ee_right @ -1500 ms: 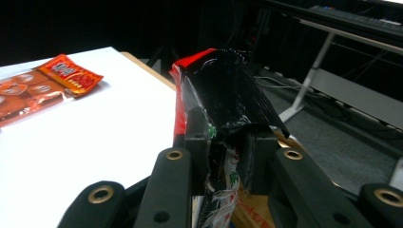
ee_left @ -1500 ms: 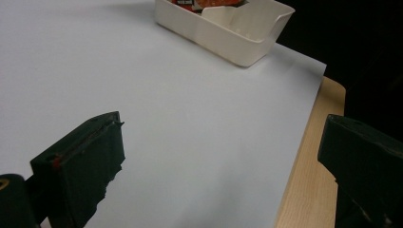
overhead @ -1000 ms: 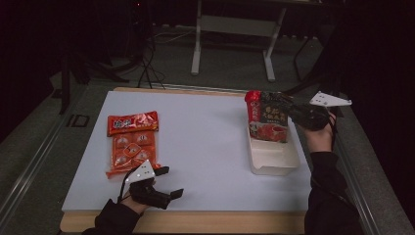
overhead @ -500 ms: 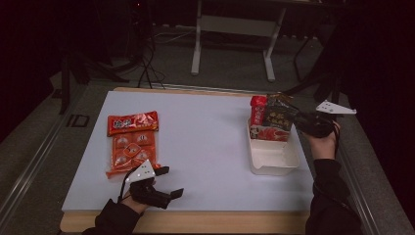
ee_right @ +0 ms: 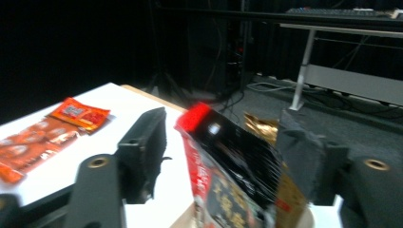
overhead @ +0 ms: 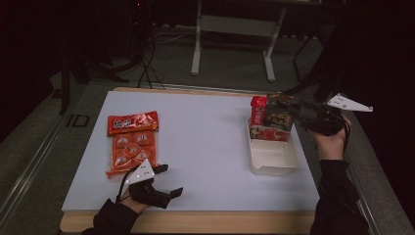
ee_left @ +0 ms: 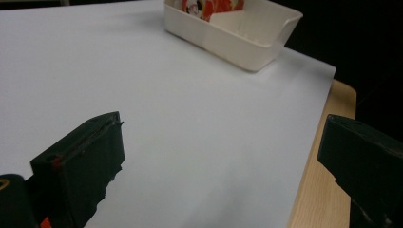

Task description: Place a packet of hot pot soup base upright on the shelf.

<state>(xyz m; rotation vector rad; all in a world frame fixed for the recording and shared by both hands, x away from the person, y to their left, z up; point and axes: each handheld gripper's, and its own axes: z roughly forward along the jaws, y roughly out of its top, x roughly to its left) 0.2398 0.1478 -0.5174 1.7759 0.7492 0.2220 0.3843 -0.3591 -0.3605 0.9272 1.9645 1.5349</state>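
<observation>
Snack packets stand on end in a white tray (overhead: 274, 159) at the right of the high view, where the right claw (overhead: 298, 119) reaches in from the right edge toward a dark packet (overhead: 279, 113) beside a red one (overhead: 258, 108). In the right gripper view the dark packet (ee_right: 228, 166) fills the centre between the two black jaws, which stand partly open on either side of it; whether their pads actually press the film cannot be told through the blur. At lower left of the high view the left claw (overhead: 164, 181) rests low over the pale desk (overhead: 205, 147), jaws spread wide and holding nothing, and the left gripper view shows bare desk between them. An orange multi-pack of pouches (overhead: 131, 142) lies flat at the left, well apart from the tray.

The dark packet looks light, thin-walled and glossy: likely to crumple and slide under a hard pinch, with brittle contents that could crack. A safer hold appears to be across its flat faces near the upper sealed edge, where the film is doubled and stiffer, closing gently. Neighbouring packets lean close, so it may drag them along.
</observation>
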